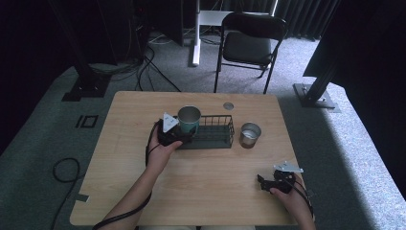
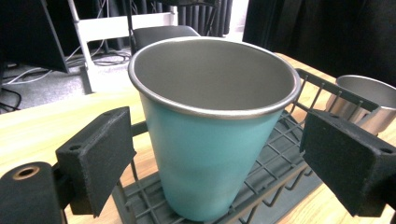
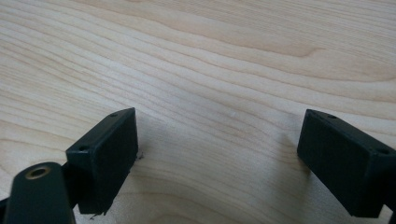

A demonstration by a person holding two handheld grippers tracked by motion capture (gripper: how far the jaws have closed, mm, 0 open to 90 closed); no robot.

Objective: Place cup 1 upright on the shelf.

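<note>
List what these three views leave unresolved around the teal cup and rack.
- Teal cup: its base in the left gripper view is cut off by the bottom edge; whether it stands fully on the wire rack floor is unclear.
- Left gripper: in the high view, hand and cup hide the pad gaps.
- Steel cup: contents too small to tell in the high view.
- Right gripper: height above the table unclear.

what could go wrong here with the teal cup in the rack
The left gripper is open with its jaws either side of the teal cup, which stands in the wire rack. Closing off-centre or pushing forward could tip the cup. A jaw might also snag the rack's wires and drag it toward the steel cup standing beside it. The right gripper is too far off to steady anything.
</note>
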